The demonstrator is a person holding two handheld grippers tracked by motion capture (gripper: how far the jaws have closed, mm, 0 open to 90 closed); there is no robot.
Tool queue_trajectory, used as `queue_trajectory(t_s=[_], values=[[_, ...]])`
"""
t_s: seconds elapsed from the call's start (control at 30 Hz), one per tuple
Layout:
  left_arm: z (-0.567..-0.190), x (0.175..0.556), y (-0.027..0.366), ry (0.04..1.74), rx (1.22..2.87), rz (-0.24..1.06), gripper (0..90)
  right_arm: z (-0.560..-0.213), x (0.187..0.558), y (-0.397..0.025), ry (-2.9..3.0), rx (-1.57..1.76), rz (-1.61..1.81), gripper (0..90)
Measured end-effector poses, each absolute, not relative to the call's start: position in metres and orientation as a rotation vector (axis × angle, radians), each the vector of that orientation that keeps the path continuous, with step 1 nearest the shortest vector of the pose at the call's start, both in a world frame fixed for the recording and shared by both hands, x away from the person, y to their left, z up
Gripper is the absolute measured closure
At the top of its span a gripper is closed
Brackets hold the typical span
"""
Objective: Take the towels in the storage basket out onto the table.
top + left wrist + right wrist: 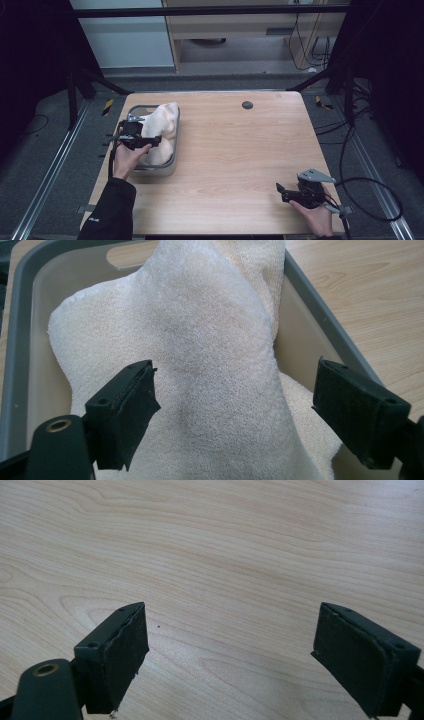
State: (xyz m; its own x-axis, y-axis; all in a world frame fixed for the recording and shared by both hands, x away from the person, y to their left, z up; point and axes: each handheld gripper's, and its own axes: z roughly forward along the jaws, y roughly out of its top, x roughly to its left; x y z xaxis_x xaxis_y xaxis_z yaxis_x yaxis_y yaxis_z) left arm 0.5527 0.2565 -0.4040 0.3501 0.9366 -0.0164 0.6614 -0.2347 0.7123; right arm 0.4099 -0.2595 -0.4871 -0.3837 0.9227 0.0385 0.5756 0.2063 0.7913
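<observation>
Cream terry towel (162,131) (200,365), bunched & heaped, one end humped up above rim, folds draping down. Lies in grey tray (175,150) (320,315) w/ pale inside, rounded corners, at far-left part of desk (240,150).

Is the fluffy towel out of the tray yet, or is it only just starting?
Only just starting. Nothing looks finished: the cream towel lies bunched in the grey tray. In hand: the left gripper is over it, jaws open on either side of a raised fold, not yet closed. Left to do: grip and probably lift it. The right gripper waits open over the bare table.
</observation>
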Motion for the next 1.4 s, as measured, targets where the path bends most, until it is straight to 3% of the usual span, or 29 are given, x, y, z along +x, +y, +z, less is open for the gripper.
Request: queue_trajectory(t_s=[0.4, 0.6, 1.1, 1.4], values=[[-0.423, 0.563, 0.251, 1.454, 2.056, 0.558, 16.8, -0.488, 0.41, -0.259, 2.051, 1.392, 1.029, 13.9], [-0.427, 0.565, 0.253, 1.482, 2.062, 0.543, 21.9, -0.488, 0.41, -0.258, 2.059, 1.394, 1.027, 13.7], [-0.425, 0.568, 0.254, 1.528, 2.099, 0.528, 58.4, -0.488, 0.411, -0.258, 2.068, 1.393, 1.029, 13.6], [-0.417, 0.565, 0.259, 1.519, 2.074, 0.527, 66.3, -0.488, 0.411, -0.259, 2.064, 1.389, 1.026, 13.6]])
